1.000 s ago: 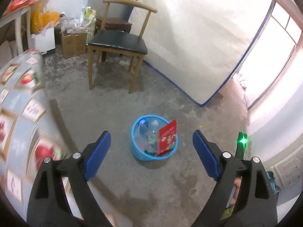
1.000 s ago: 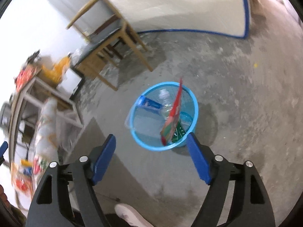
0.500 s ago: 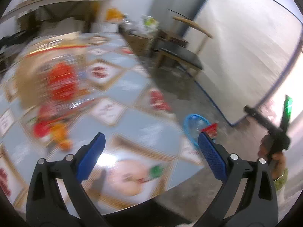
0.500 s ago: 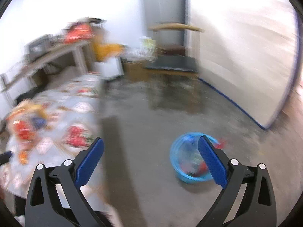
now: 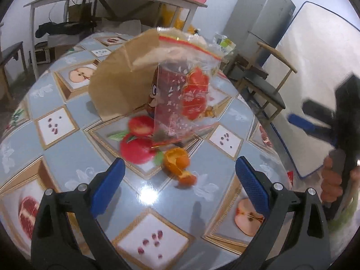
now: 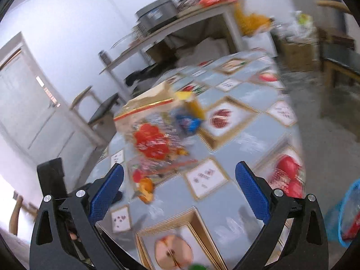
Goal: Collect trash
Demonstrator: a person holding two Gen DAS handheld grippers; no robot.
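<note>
Both grippers, left [image 5: 178, 176] and right [image 6: 178, 185], hung over the tabletop [image 5: 74, 157] with fingers wide and empty, apparently lined up for the orange peel [image 5: 177, 163] beside the propped plastic wrapper [image 5: 186, 99].

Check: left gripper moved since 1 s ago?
Yes. The left gripper swung from above the floor basket up to the table, now facing the orange peel.

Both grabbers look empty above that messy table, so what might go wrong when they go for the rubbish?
The orange peel lies in loose pieces, so a pinch by the left gripper might lift only one. The clear plastic bag leans against the brown paper bag; pulling it could tip that over. The blue bin sits on the floor past the table's edge, so things may drop on the way.
</note>
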